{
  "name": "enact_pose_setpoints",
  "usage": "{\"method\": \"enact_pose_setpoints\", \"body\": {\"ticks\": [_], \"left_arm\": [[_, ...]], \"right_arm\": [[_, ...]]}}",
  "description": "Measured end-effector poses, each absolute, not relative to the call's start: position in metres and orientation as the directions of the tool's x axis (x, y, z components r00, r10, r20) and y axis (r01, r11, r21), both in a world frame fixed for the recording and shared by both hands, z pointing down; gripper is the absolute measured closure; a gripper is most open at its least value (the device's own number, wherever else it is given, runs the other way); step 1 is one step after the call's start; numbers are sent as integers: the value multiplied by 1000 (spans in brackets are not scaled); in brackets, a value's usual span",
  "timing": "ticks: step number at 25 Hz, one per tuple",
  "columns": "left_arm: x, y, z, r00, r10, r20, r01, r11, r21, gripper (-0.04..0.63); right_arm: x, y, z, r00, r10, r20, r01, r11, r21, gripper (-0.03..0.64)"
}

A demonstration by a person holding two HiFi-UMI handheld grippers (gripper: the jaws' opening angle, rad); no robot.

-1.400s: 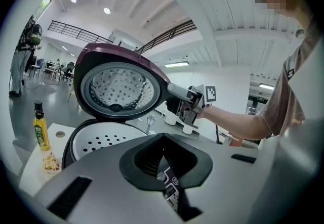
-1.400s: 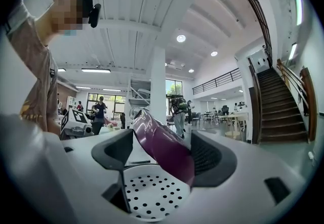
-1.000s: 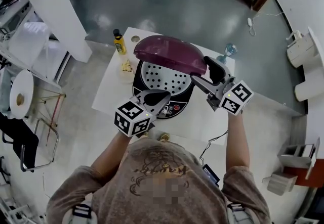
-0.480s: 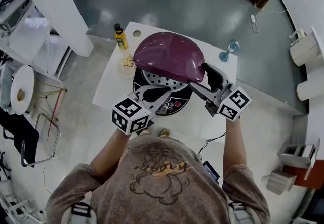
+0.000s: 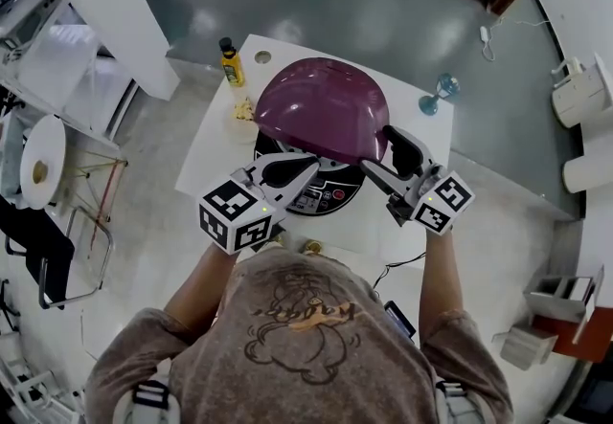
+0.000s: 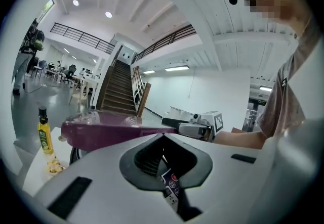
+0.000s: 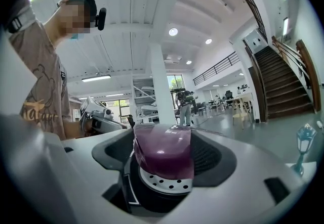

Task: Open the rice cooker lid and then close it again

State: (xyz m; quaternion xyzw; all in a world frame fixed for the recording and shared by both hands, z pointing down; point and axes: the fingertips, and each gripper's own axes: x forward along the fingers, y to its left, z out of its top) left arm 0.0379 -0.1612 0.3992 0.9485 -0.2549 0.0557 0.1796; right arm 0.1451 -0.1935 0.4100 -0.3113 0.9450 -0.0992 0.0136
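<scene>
Purple plastic fills the wide gap of the right gripper (image 5: pixel 381 154); its jaws, spread far apart, have just been closing, and the front-right rim of the lid (image 5: pixel 321 106) stands between them, one jaw over it and one under, both pads against it as far as the right gripper view shows; under the rim in that view runs the perforated inner plate (image 7: pixel 163 179); the left gripper (image 5: pixel 312 164) has its jaws drawn together, tips meeting, with only a slit behind them through which the control panel (image 6: pixel 171 183) shows, and nothing gripped; it hangs over the front of the rice cooker (image 5: pixel 352 190), just beside the lid's front edge, and whether it touches I cannot tell; the lid is partly lowered, hinged at the far side, its front raised off the dark body; behind the jaws sit the left marker cube (image 5: pixel 235 216) and the right marker cube (image 5: pixel 442 204); the cooker stands about mid-way on a white table (image 5: pixel 397 231); at the far left corner a yellow bottle (image 5: pixel 230 63) stands upright, a pale crumpled thing (image 5: pixel 244 111) lies just beside the cooker, and a blue stemmed glass (image 5: pixel 436 95) stands by the far right edge.
</scene>
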Motion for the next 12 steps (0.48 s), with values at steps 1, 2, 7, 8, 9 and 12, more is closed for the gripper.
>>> {"method": "enact_pose_setpoints", "body": {"ticks": [1,2,7,8,9,12], "left_arm": [[38,-163,395,864,-466,190,-503,-808,307,575],[38,-164,391,864,-468,184,-503,-810,302,575],[41,-176,382,861,-477,176,-509,-819,266,575],[42,-179,383,858,-481,180,-513,-818,260,575],[42,-181,384,854,-486,185,-519,-816,254,575],[42,-187,389,841,-502,202,-539,-809,234,575]], "right_arm": [[145,-193,412,-806,-590,39,-585,786,-198,272],[145,-192,413,-806,-590,41,-585,786,-200,273],[146,-189,420,-799,-600,39,-594,777,-207,284],[145,-188,420,-797,-602,37,-596,776,-207,284],[145,-188,421,-796,-604,36,-597,775,-207,284],[144,-187,422,-796,-605,36,-598,774,-208,284]]}}
